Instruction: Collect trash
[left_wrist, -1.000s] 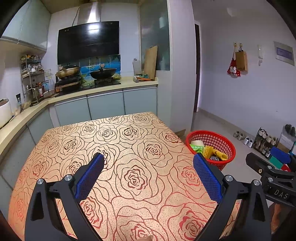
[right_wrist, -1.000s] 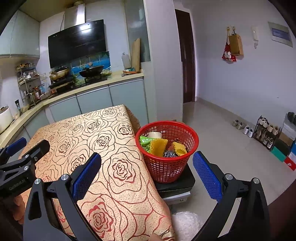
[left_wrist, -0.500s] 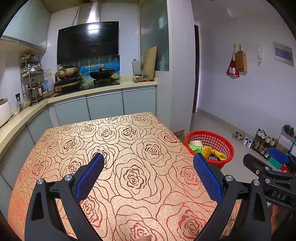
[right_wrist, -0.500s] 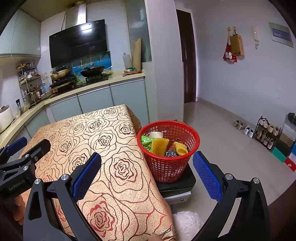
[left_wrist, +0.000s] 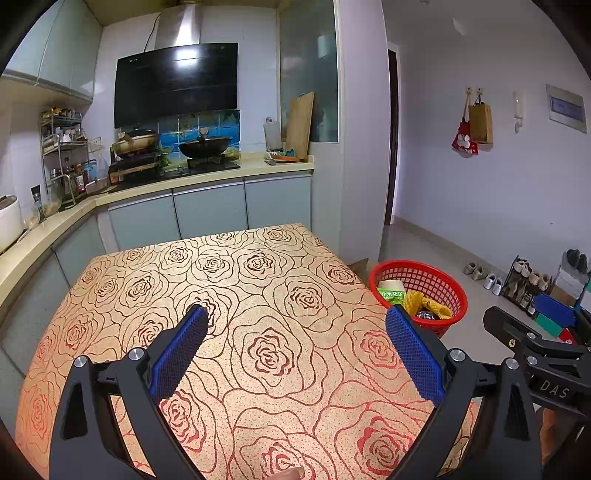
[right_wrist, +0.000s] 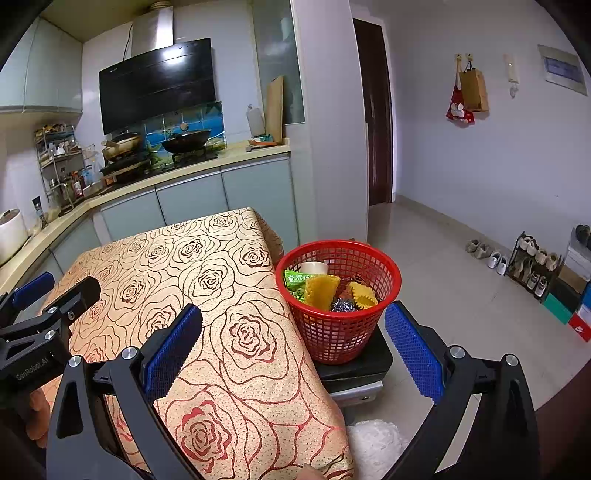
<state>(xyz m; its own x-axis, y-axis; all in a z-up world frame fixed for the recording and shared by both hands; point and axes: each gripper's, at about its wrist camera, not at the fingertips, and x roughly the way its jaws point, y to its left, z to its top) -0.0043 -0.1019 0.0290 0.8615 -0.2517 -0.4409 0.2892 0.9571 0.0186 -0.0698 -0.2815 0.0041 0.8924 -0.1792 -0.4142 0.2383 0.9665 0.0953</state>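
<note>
The left gripper (left_wrist: 297, 321) hung above the table (left_wrist: 258, 302) with its 2 blue-padded fingers (left_wrist: 177, 350) spread wide, nothing between them and nothing touching either pad. Beneath the gap lay only the rose-patterned cloth, gold with red and brown outlines.

The right gripper (right_wrist: 293, 319) was likewise released, its jaws far apart and empty. It hovered over the table's right edge, so that its left pad (right_wrist: 170, 350) stood over the cloth and its right pad (right_wrist: 413, 354) over the floor side. Neither pad met anything.

The red basket (right_wrist: 343, 336) stood just beside the table's right edge, on a dark flat block (right_wrist: 358, 365) that rested on a pale base. In the right wrist view it sat between the 2 fingers but beyond their tips, apart from both. Inside it lay the trash: a green wrapper (right_wrist: 295, 278), a pale cup (right_wrist: 314, 266), 2 yellow ridged pieces (right_wrist: 321, 291) and a shiny scourer-like ball (right_wrist: 341, 305).

In the left wrist view the basket (left_wrist: 424, 277) appeared past the table's far right side, and the right gripper's black frame (left_wrist: 535, 350) came in at the right margin. In the right wrist view the left gripper's frame (right_wrist: 40, 332) entered from the left, over the cloth.
</note>
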